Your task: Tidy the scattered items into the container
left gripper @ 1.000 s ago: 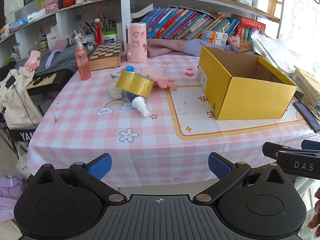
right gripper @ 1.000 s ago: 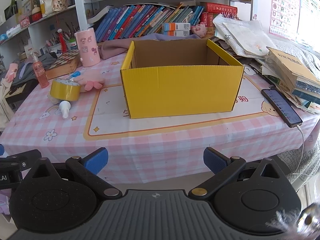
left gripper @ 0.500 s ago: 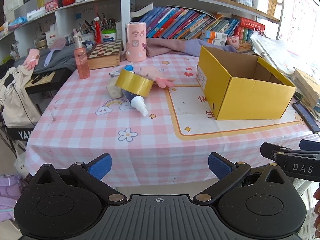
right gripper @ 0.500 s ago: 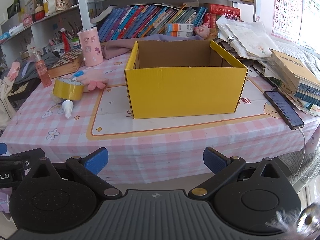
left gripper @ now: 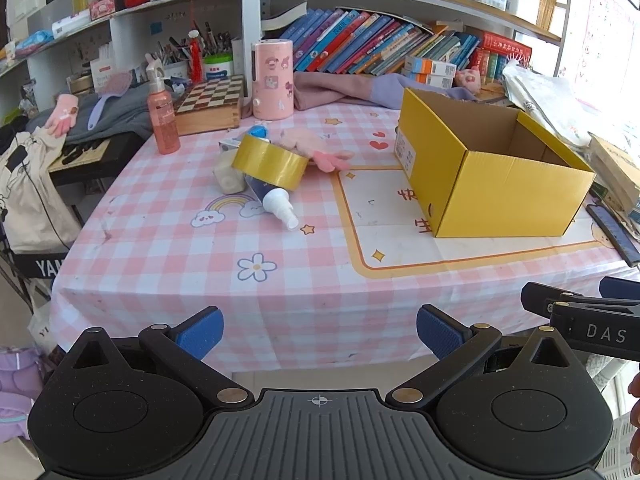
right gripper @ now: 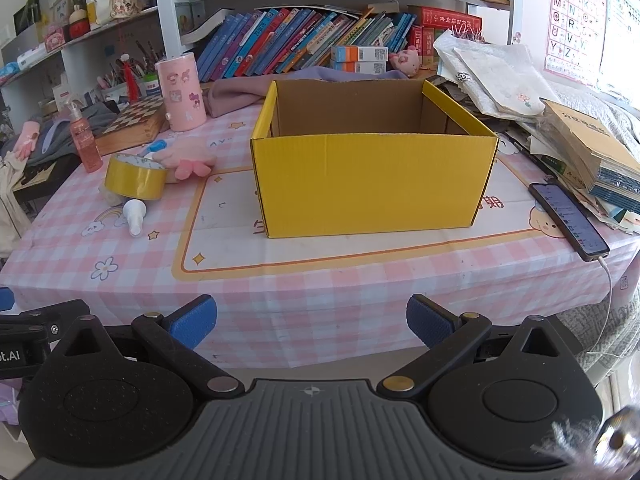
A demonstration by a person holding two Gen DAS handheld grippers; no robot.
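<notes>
2 tools, left tool and right tool, both released; we should approach the tape roll squarely, then box it.

Worktop under pink checked cloth, yellow box standing open, tape roll propped on a spray bottle, pink plush beside, phone at right edge, chessboard box and pink canister at back.

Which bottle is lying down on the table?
The white-capped bottle tucked under the yellow tape roll lies on its side. The pink pump bottle stands upright.
</notes>
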